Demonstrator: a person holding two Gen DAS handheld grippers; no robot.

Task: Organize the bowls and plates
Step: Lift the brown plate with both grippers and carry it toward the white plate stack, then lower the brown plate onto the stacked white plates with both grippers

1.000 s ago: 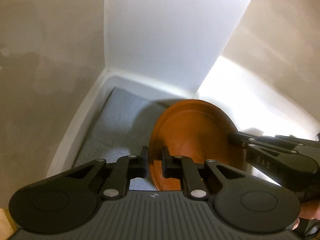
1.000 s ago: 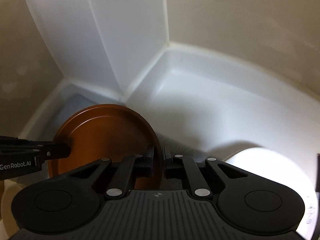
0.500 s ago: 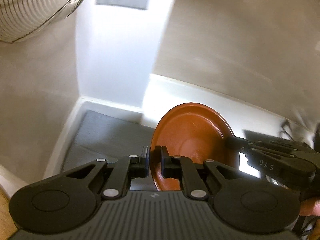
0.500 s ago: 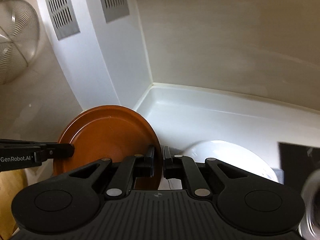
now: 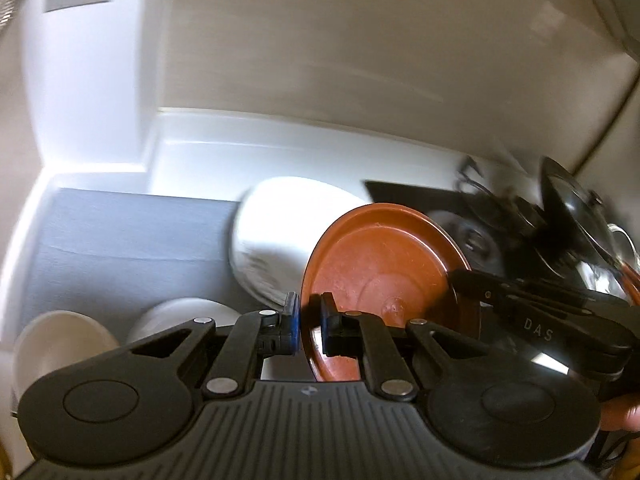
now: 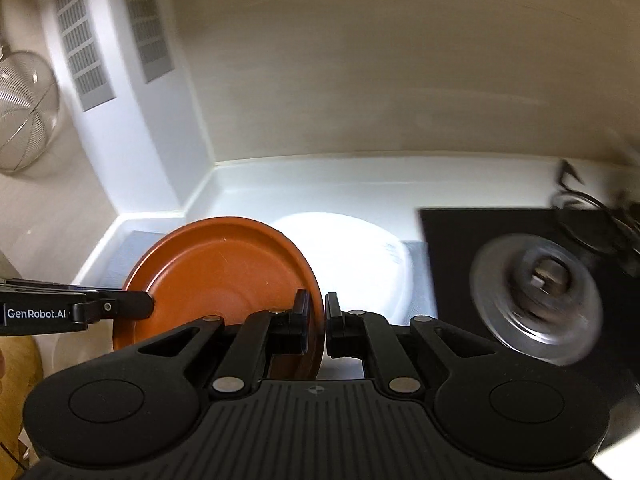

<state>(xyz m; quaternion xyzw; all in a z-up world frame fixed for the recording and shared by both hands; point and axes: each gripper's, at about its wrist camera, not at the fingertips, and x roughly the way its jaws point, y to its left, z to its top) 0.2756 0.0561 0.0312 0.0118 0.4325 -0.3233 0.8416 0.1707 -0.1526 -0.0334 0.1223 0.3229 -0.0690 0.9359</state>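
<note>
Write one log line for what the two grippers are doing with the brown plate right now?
left gripper: shut on brown plate rim | right gripper: shut on opposite rim | plate: held on edge above white plate

Left gripper (image 5: 306,328): jaws drawn nearly together, pads clamped on the near rim of the brown plate (image 5: 380,276). Body pitched downward, fingers pointing forward and down.

Right gripper (image 6: 316,330): jaws likewise nearly closed, pads pinching the opposite edge of the same plate (image 6: 224,276), which stands on edge between the two tools. In the left wrist view the right gripper enters from the right side, fingertips on the plate's far rim; part of the person's hand (image 5: 618,412) shows behind it at the frame edge. In the right wrist view the left gripper reaches in from the left.
</note>
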